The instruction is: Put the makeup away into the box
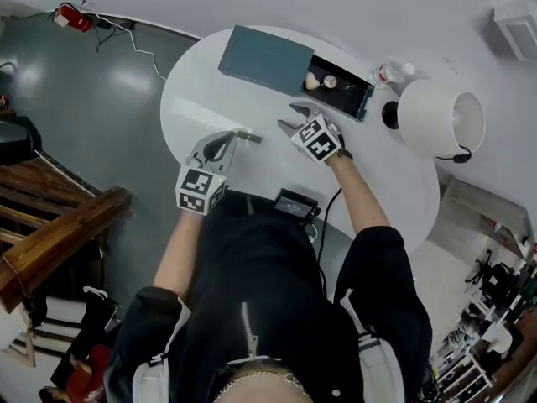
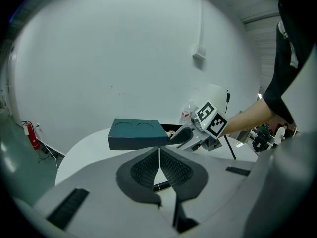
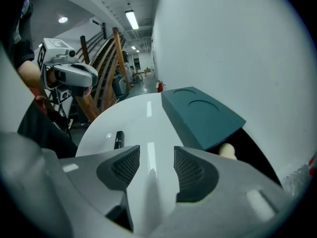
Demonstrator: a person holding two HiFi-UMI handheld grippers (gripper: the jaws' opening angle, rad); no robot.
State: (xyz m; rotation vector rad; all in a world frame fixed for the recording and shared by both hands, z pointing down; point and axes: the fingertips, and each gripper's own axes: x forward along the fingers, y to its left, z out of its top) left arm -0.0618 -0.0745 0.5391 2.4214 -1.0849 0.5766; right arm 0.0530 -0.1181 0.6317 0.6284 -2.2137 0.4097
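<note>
Jaws of the left gripper (image 1: 238, 133) are clenched together, empty; a black makeup stick (image 1: 252, 138) lies on the table (image 1: 197, 91) just off its tips. The right gripper (image 1: 289, 117) is released and bare; the teal box (image 1: 267, 57) sits ahead to its right, drawer (image 1: 363, 103) open.

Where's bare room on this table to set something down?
Bare: the left side of the white round table, beside the teal rectangular box, and its near right edge in front of the white lamp. Crowded: around the box's open drawer, with the clear plastic bottle and lamp base close by. A black makeup stick lies by the left claw.
</note>
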